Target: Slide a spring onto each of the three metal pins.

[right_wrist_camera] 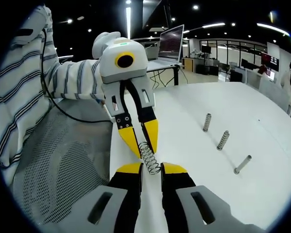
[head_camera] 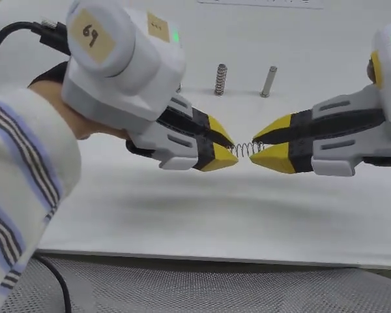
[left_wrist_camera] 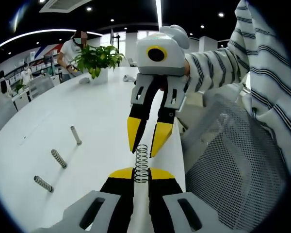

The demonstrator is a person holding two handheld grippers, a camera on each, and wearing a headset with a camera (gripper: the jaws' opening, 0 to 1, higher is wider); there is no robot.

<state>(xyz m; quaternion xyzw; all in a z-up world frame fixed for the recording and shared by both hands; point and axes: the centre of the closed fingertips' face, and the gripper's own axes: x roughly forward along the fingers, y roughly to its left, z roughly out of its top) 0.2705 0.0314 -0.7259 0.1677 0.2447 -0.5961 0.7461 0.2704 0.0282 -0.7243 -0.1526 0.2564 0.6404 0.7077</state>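
- Sleeve (head_camera: 19, 169): striped, at the left edge of the head view, on the arm that carries the left gripper.
- Left gripper (head_camera: 233, 151): white body, black fingers, yellow tips. It is held above the table (head_camera: 182, 208) and points right. The jaws are almost closed and pinch the left end of the spring.
- Spring (head_camera: 246, 149): loose, in the air and roughly level, bridging the two grippers tip to tip. It is clear of the table and nearer the person than the pins.
- Sprung pin (head_camera: 220, 79): upright on the table behind the grippers, with a coil seated over it.
- Second sprung pin (left_wrist_camera: 42, 183): seen from the left gripper view at the end of the same row, also carrying a coil.
- Bare pin (head_camera: 268, 81): upright, just right of the sprung pin in the head view, with no coil on it.
- Right gripper (head_camera: 254, 147): same build, points left and faces the left gripper. The jaws are narrowed to the spring's width and grip its right end.
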